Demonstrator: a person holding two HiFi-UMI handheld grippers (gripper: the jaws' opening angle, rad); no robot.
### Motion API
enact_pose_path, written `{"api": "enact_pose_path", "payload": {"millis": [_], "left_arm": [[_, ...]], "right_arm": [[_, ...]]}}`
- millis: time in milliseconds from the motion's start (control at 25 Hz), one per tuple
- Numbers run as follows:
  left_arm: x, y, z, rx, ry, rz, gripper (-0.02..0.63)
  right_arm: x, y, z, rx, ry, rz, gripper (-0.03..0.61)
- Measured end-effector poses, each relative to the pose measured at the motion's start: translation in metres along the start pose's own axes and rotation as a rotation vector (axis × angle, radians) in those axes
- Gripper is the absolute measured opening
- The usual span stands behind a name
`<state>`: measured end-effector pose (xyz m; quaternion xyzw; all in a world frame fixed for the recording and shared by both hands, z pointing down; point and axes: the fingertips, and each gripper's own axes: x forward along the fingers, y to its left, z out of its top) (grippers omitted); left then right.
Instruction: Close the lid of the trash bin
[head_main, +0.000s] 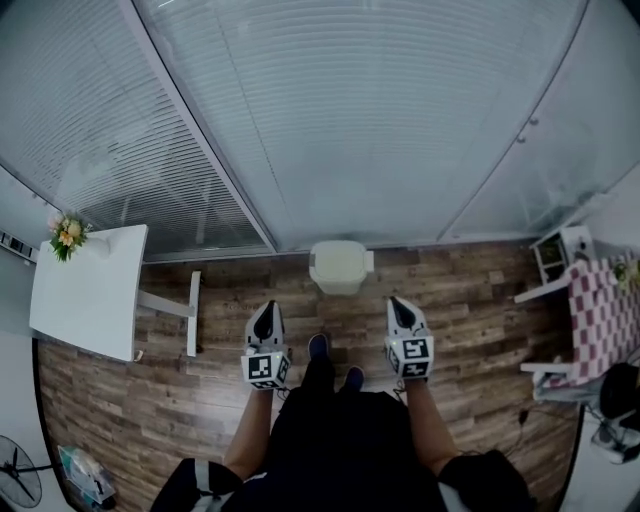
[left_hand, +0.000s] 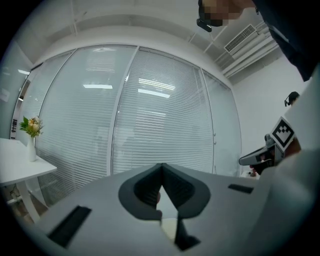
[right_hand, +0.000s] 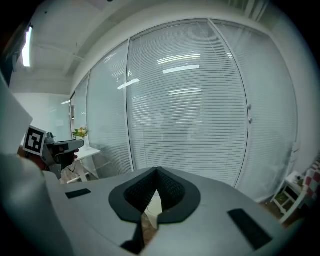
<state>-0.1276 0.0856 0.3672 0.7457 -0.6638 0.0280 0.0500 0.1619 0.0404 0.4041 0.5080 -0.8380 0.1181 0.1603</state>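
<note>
Mostly hidden behind shut jaws in gripper views, trash bin (head_main: 340, 283), lid (head_main: 340, 257) down.

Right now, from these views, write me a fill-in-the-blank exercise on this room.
The trash bin stands on the ___ floor. On the white table stands a vase of ___. The left gripper and the right gripper both have their jaws ___.
Missing words: wooden; flowers; shut.
</note>
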Motion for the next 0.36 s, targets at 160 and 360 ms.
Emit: {"api": "enact_pose_path", "payload": {"millis": [160,360], "left_arm": [[0.0,-0.003,0.004,0.006,-0.011,-0.008,0.006],[0.002,-0.008,0.007,0.01,-0.019,-0.005,0.006]], "right_arm": [[0.001,0.003,0.015,0.024,-0.029,0.01,0.003],[0.0,-0.004,0.02,0.0,-0.048,-0.001,0.003]]}}
